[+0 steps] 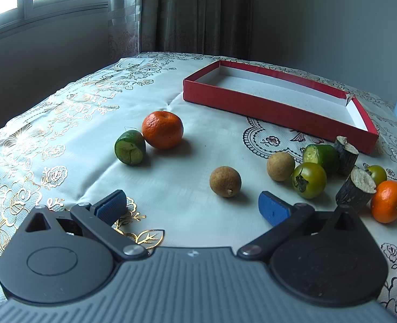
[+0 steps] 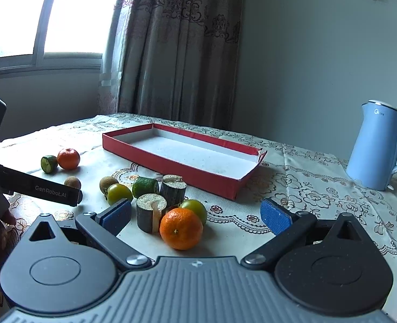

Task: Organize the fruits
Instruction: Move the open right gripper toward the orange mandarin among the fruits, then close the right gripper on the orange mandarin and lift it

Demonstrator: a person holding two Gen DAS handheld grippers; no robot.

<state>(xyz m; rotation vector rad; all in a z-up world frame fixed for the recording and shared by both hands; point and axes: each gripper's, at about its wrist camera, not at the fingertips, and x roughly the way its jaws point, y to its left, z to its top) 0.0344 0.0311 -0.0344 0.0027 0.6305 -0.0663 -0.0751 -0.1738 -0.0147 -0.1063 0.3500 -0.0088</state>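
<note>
With both the left gripper (image 1: pixel 193 207) and right gripper (image 2: pixel 195 216) spread wide and empty, the round fruit lying loose on the counter (image 1: pixel 198 123) near the empty red box (image 1: pixel 279 107) could roll off if the near orange (image 2: pixel 181 228) gets nudged

left hand-held gripper (image 1: pixel 193 210) jaws spread wide, right hand-held gripper (image 2: pixel 195 216) likewise spread, both empty
</note>
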